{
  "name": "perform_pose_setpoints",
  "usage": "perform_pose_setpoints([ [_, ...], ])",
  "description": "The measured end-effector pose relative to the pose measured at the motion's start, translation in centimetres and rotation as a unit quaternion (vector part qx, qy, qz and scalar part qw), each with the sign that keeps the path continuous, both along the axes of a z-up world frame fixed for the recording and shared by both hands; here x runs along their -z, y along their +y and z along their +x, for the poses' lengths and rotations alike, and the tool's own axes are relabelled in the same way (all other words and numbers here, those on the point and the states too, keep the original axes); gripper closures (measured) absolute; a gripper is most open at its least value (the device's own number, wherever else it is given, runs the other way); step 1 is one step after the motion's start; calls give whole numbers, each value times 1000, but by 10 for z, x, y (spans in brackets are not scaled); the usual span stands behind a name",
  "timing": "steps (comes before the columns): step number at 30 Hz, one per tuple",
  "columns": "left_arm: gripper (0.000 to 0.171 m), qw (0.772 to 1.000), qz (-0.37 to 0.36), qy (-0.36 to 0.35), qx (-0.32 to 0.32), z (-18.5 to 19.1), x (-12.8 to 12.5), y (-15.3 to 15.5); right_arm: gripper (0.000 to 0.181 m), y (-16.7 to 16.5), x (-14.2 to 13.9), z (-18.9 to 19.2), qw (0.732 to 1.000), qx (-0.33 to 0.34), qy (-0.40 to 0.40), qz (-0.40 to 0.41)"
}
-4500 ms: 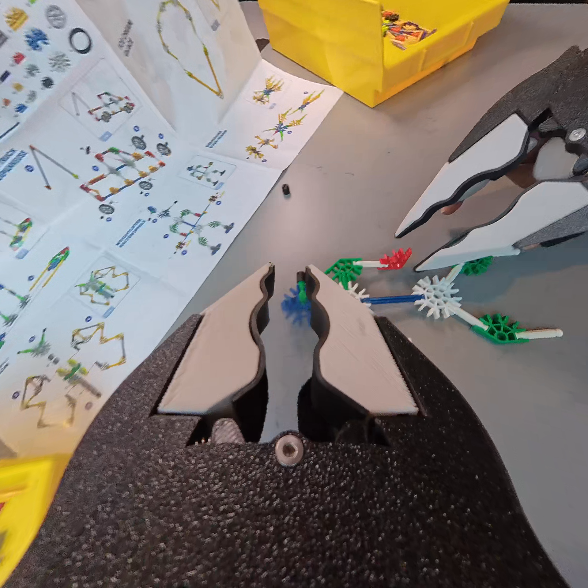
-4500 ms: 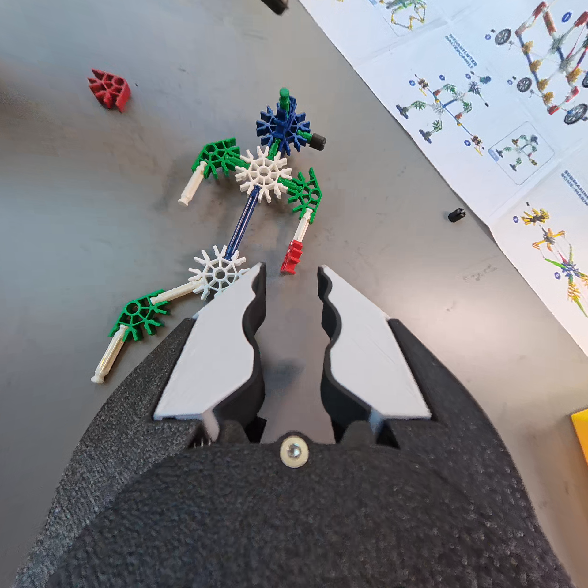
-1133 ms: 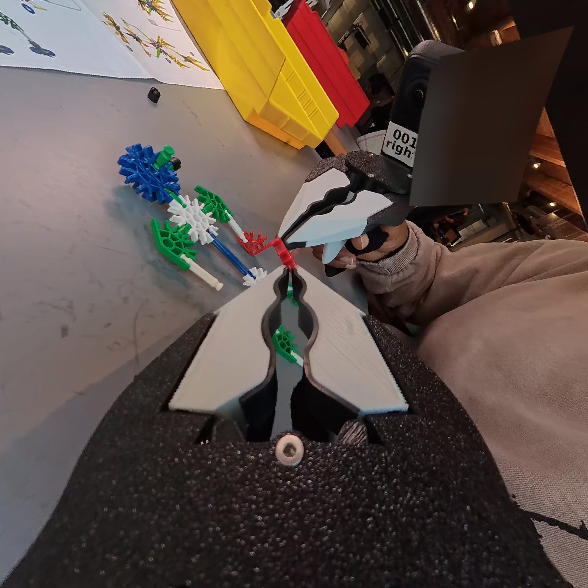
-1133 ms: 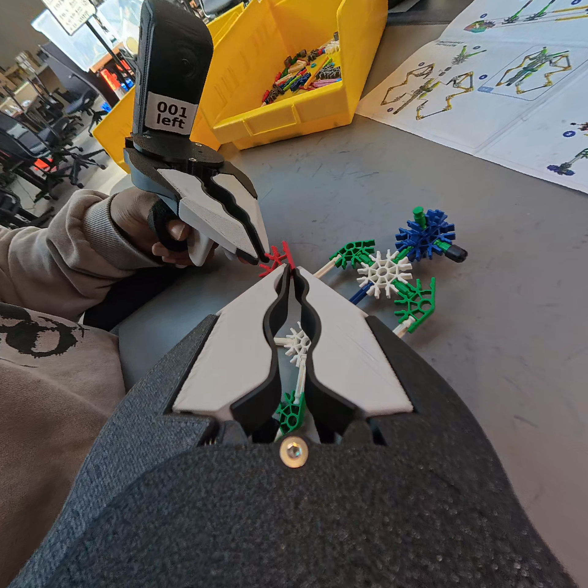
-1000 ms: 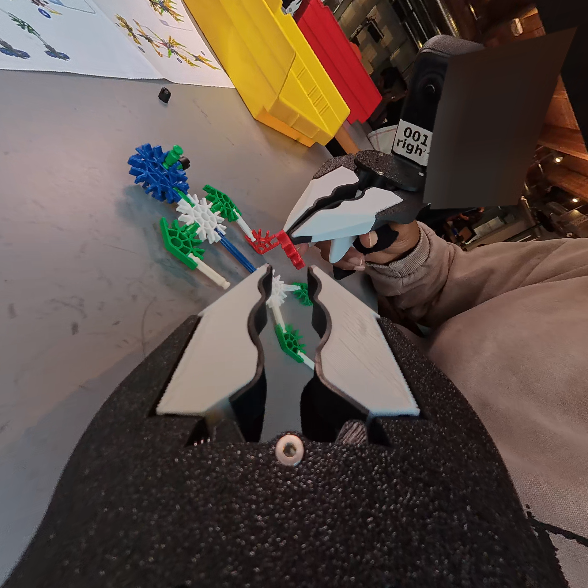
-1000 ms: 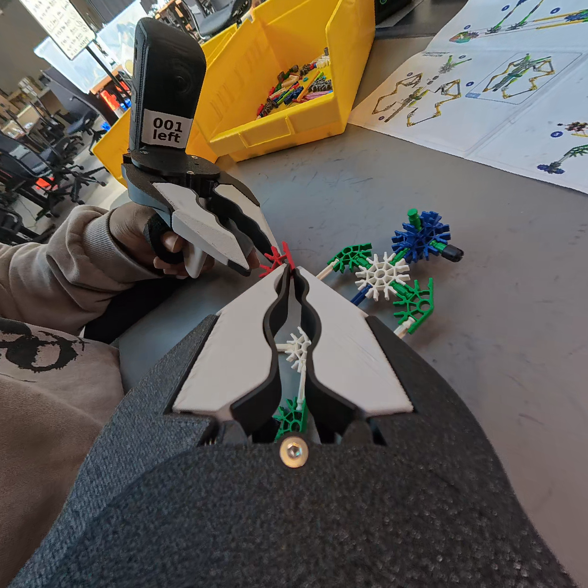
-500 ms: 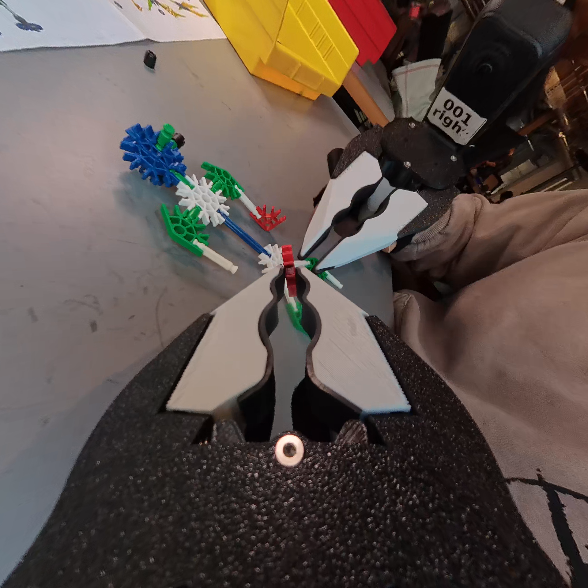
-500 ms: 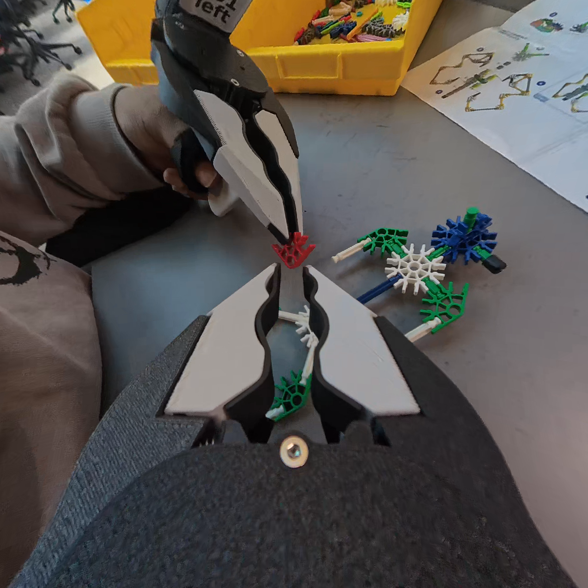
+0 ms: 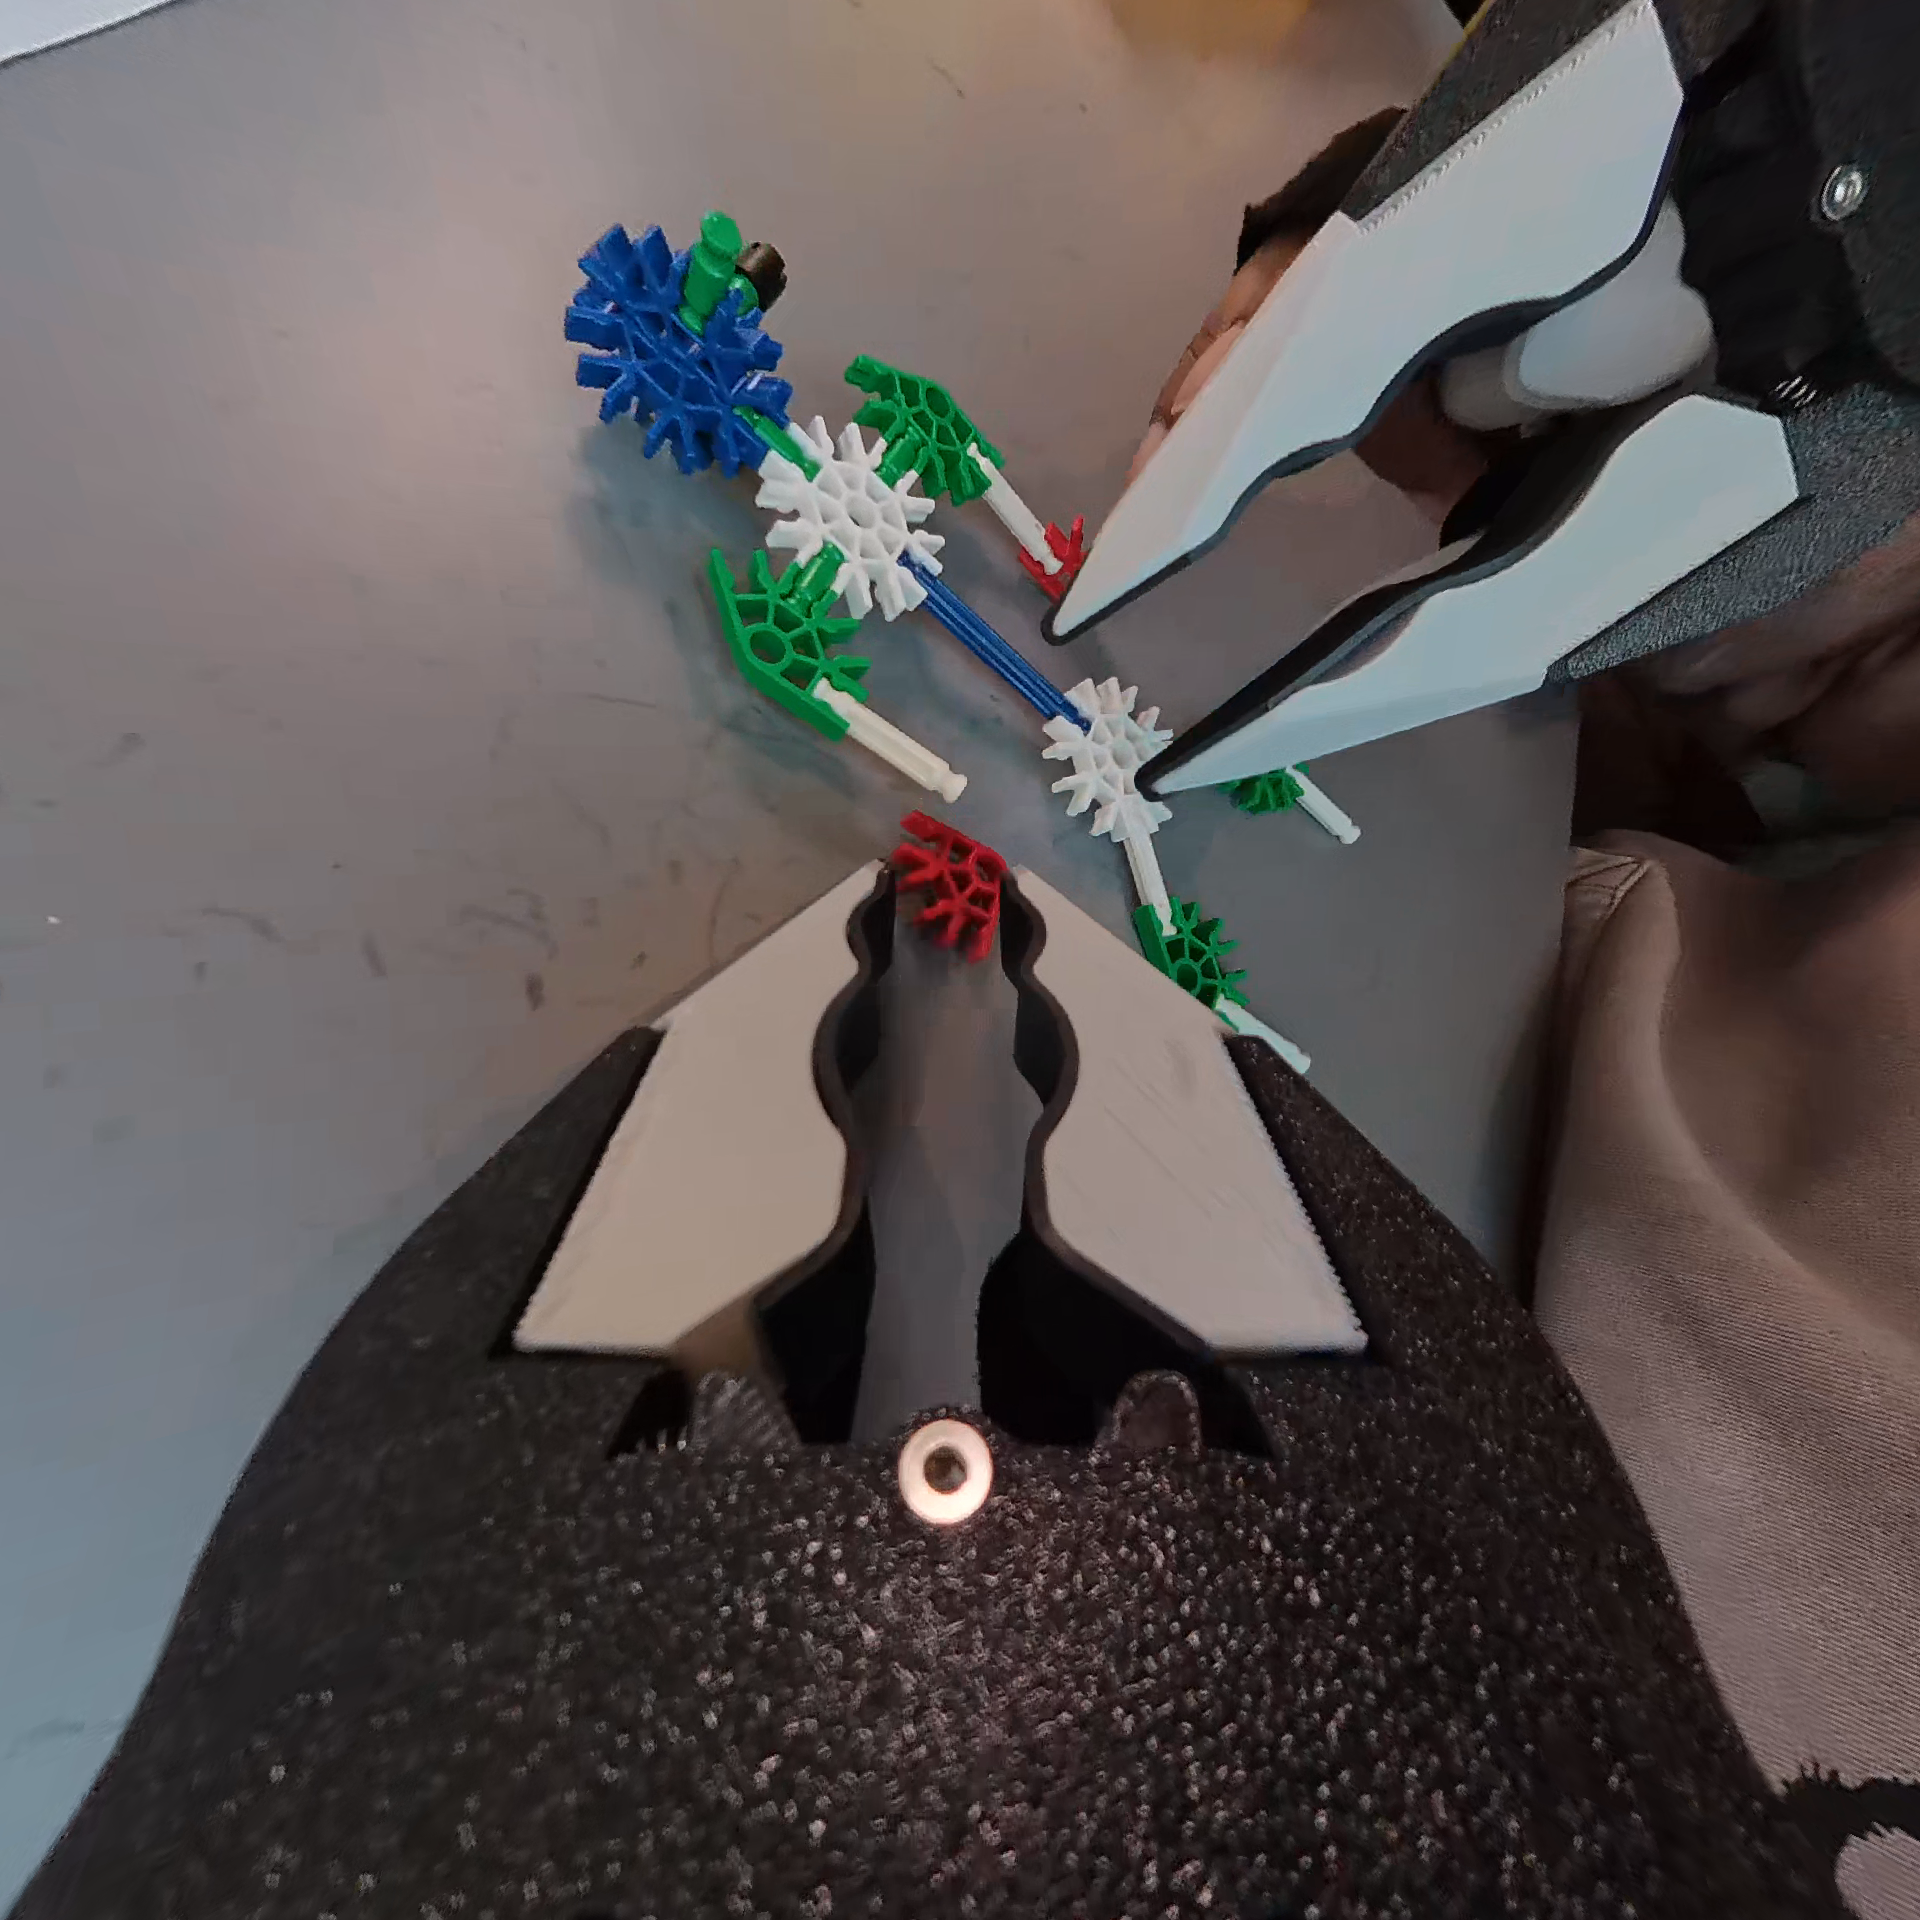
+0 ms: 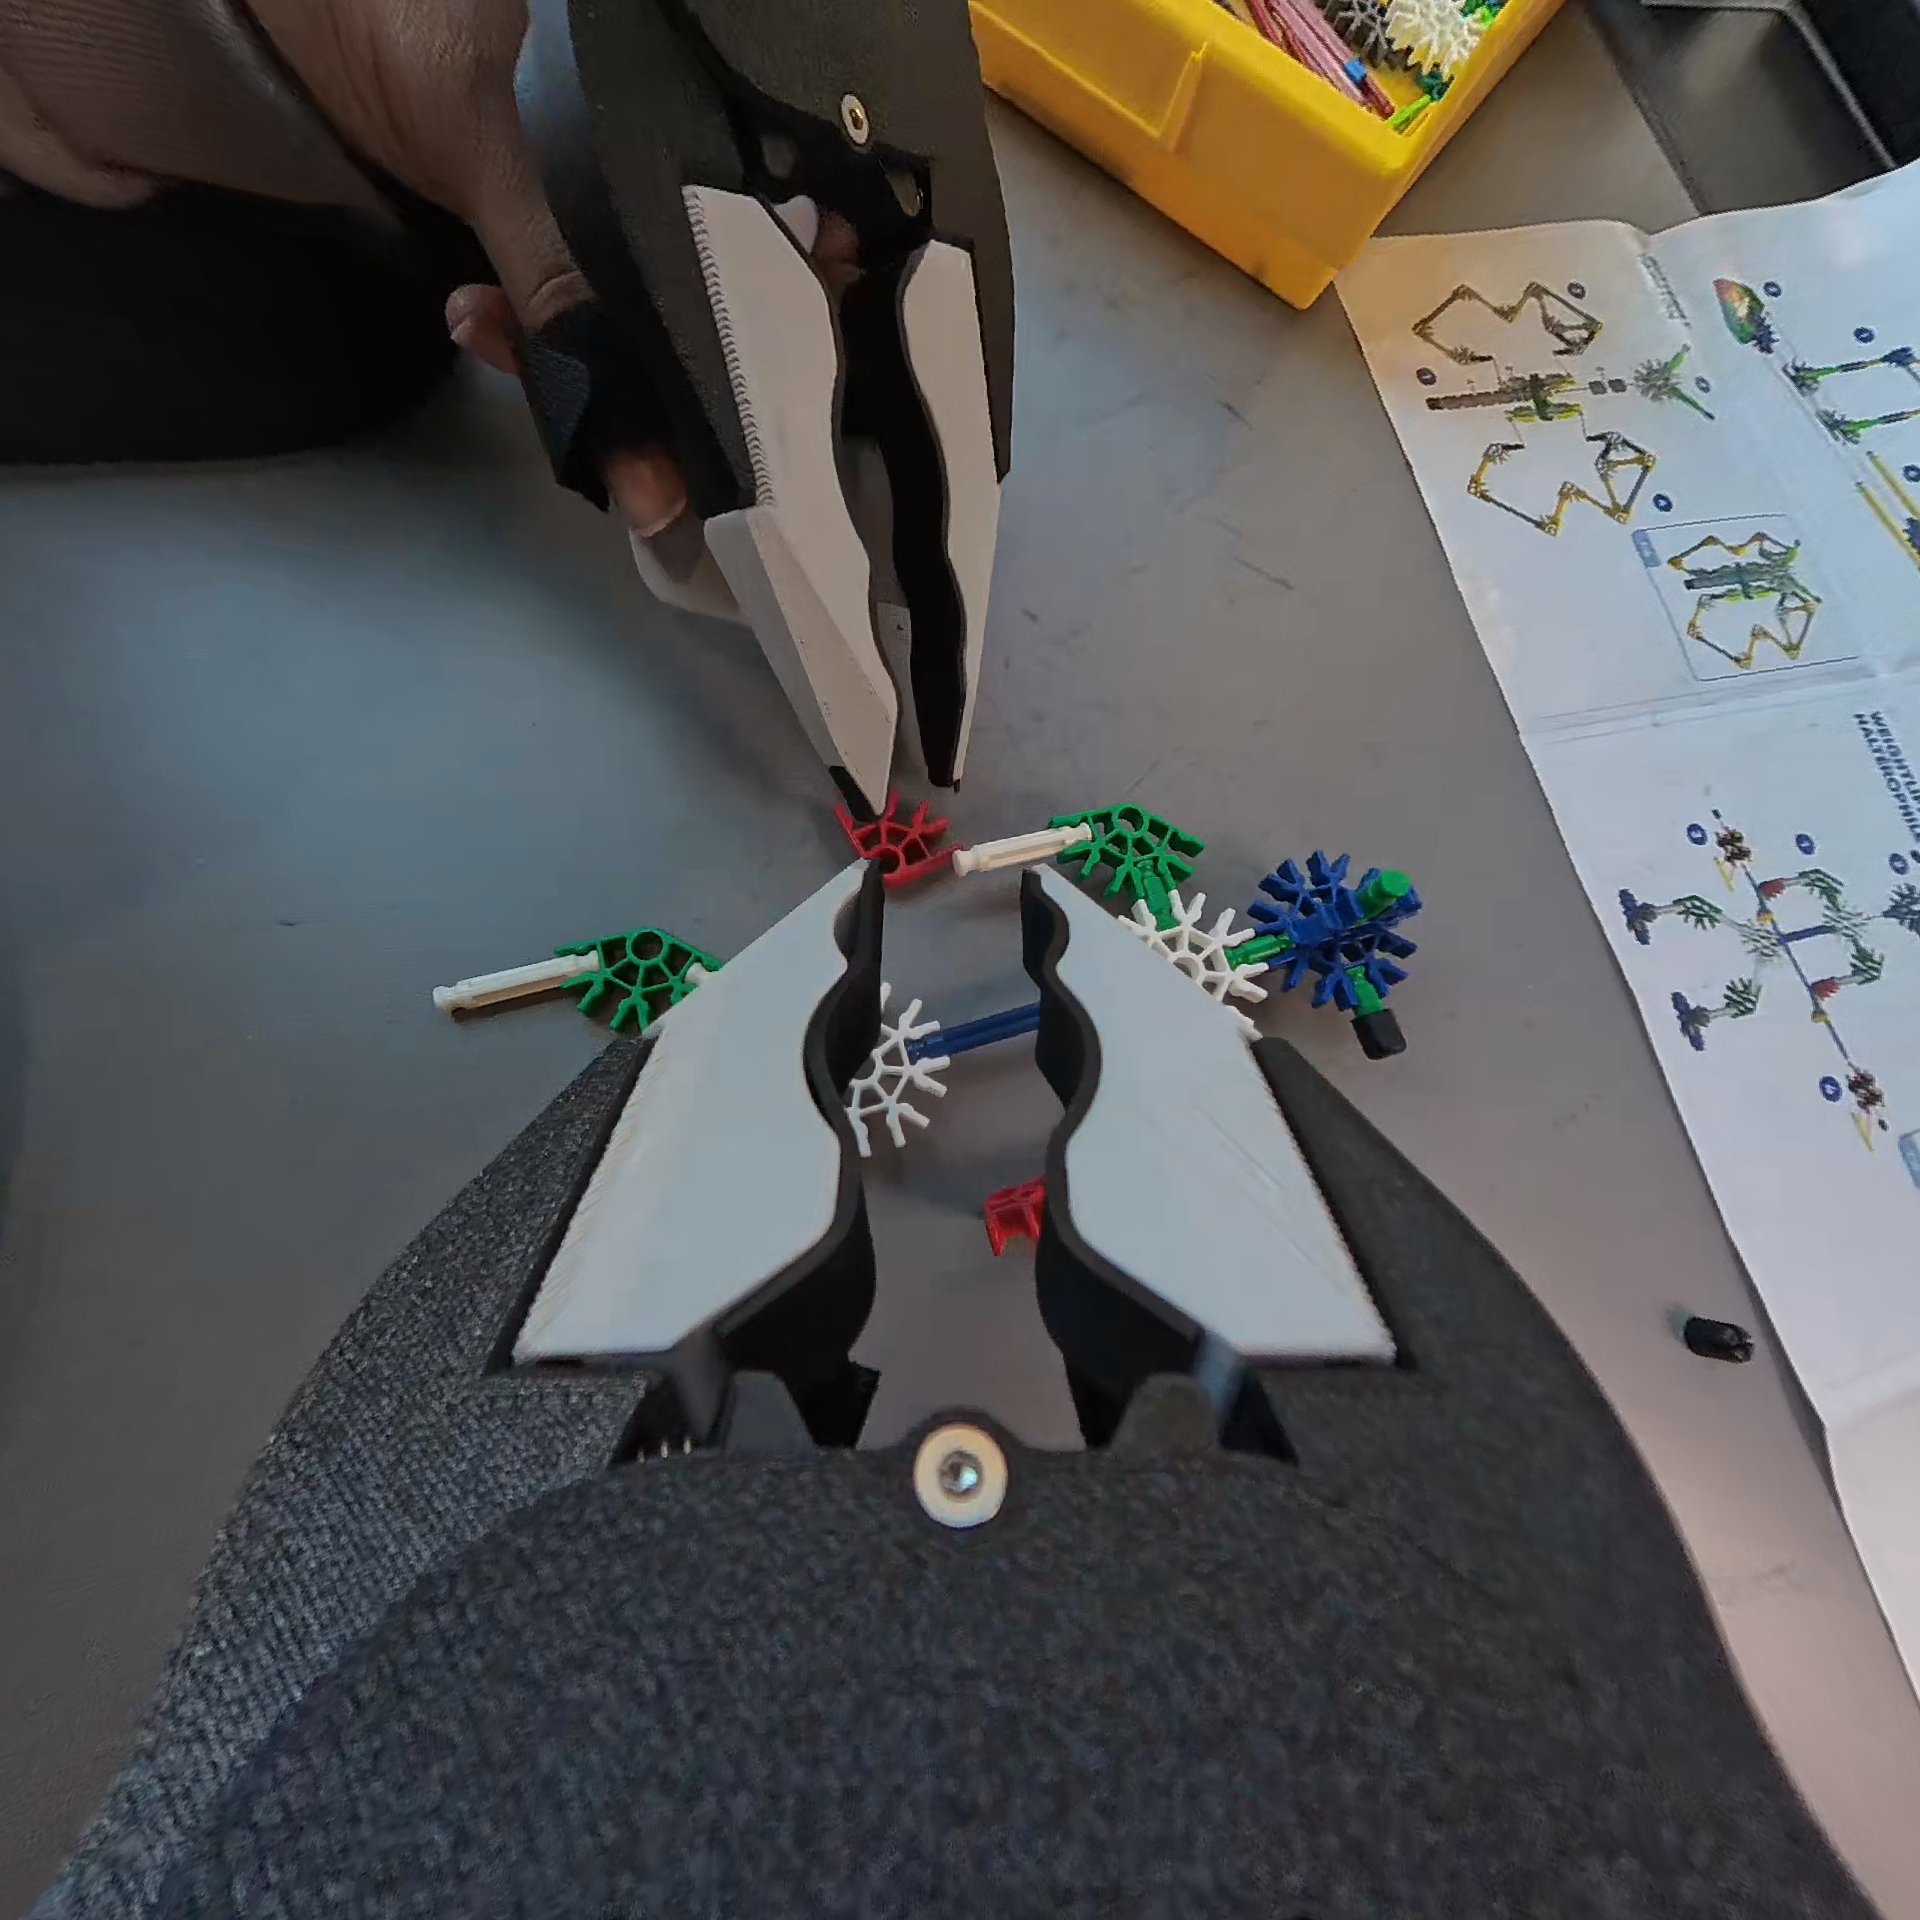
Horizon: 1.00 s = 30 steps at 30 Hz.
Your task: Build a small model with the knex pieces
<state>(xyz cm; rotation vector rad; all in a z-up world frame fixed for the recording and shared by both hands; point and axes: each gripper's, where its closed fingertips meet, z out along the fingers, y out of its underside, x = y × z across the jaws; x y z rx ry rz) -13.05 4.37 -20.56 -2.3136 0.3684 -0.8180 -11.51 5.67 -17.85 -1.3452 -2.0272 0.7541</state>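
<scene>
My left gripper (image 9: pixel 948 883) is shut on a small red connector (image 9: pixel 948 894) at its tips, low over the grey table. It also shows in the right wrist view (image 10: pixel 914 790), with the red connector (image 10: pixel 896 836) just beside the free end of a white rod (image 10: pixel 1013 852). The rod belongs to a toy model of blue (image 9: pixel 675 353), white (image 9: pixel 852 520) and green connectors lying flat. My right gripper (image 10: pixel 948 878) is open and empty, its jaws astride the model's second white connector (image 10: pixel 894 1070) and blue rod. It also shows in the left wrist view (image 9: pixel 1101 707).
A yellow bin (image 10: pixel 1247 135) of loose parts stands at the back. An instruction sheet (image 10: pixel 1714 623) lies to the right, with a small black piece (image 10: pixel 1714 1340) beside it. Another red connector (image 10: pixel 1013 1216) sits on the model. The person's sleeve and torso (image 9: pixel 1714 1247) are close by. The grippers are tip to tip, or close to it.
My right gripper has opened wider and tilted down over the model. My left gripper still holds the red connector and has brought it beside the free white rod end.
</scene>
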Motion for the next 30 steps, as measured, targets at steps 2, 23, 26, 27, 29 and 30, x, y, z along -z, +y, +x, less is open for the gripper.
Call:
perform_pose_setpoints([
  [2, 151, 999, 26, 34, 7, -4, -1, -2, 157, 2, 0, -1, 1000, -6, -5, 6],
  [23, 152, 973, 111, 168, 110, 9, 12, -1, 177, 10, 16, -23, 942, -307, -104, 93],
  [26, 152, 973, 112, 168, 115, 12, 12, 0, 179, 9, 23, -21, 937, -309, -125, 99],
  [27, 152, 973, 111, 166, 115, 12, 12, 0, 179, 9, 26, -20, 936, -309, -129, 104],
  [29, 152, 974, 111, 161, 115, 12, 12, 0, 179, 7, 32, -17, 934, -312, -140, 105],
  [30, 152, 974, 111, 160, 117, 11, 12, 0, 180, 6, 32, -16, 934, -312, -138, 105],
])
